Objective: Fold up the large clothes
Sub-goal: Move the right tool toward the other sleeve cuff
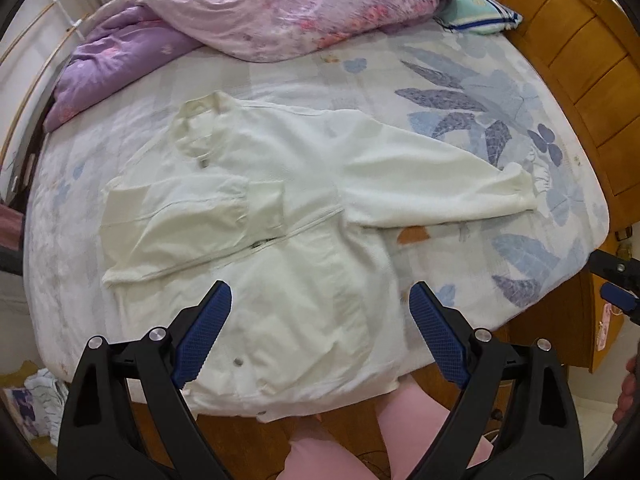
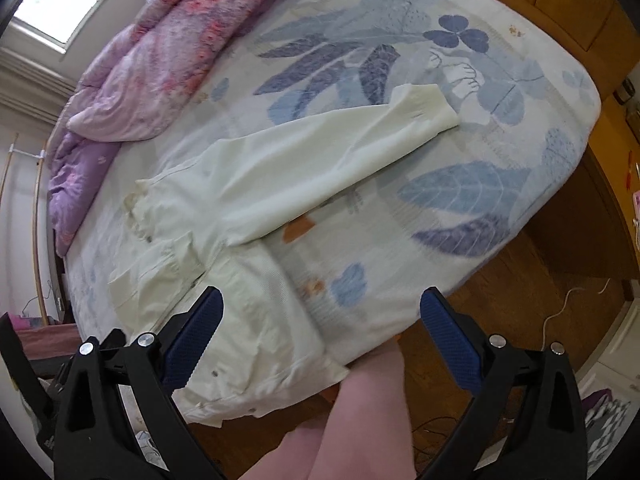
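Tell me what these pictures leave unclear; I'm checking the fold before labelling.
- White zip-front jacket: its hem hangs over the bed edge in the left wrist view, partly behind the left hand-held gripper.
- Its left side: blurred in the right wrist view, partly behind the right hand-held gripper.
- The jacket's underside: hidden against the bed.

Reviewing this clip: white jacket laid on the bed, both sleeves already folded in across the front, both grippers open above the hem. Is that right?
Not quite. Only one sleeve is folded across the white jacket; the other sleeve lies stretched out over the bed, as the right wrist view shows. The left gripper and right gripper are open.
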Demonstrator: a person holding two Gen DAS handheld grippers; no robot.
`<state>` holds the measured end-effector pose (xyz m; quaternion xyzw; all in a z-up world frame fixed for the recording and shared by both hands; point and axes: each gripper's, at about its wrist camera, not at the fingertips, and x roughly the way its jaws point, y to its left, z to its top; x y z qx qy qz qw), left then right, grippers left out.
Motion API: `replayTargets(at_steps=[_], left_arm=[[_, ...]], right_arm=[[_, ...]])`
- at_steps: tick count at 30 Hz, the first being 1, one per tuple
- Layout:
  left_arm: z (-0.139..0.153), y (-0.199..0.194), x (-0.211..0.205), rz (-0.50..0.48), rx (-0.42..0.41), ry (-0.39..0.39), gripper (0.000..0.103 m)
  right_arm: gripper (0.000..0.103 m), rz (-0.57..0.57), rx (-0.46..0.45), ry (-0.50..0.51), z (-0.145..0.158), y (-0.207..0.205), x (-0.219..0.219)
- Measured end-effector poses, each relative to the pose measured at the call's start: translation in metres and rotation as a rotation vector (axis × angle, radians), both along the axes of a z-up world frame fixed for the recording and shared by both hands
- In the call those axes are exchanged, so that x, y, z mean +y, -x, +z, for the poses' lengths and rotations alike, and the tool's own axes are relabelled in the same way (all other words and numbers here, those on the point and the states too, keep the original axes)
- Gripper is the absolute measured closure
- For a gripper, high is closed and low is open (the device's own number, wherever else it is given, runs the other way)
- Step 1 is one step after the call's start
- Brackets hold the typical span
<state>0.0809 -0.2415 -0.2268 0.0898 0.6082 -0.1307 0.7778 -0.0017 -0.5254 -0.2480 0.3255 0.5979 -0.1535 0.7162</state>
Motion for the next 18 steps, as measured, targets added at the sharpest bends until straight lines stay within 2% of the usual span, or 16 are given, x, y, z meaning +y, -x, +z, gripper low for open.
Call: replayTargets(at_steps=[4, 10, 14, 18], left_arm=[[-0.012, -0.023, -0.035, 0.004, 0.021, -0.012, 0.012], [-0.04, -0.055, -0.069, 0.018, 0.144, 0.015, 0.012], [-0.06, -0.072, -0.082, 0.039, 0.194, -0.003, 0.012], [-0.081, -0.089, -0.088, 0.078, 0.232, -0.025, 0.012]], right_arm=[[0.008, -0.056, 0.049, -0.052, -0.027, -0.012, -0.043], [0.008, -0.146, 0.162, -0.081, -0.079, -0.025, -0.109], [0.008, -0.228, 0.213, -0.123, -0.123, -0.04, -0.153], [0.008, -0.343, 0.243, -0.17, -0.183, -0.056, -0.197]])
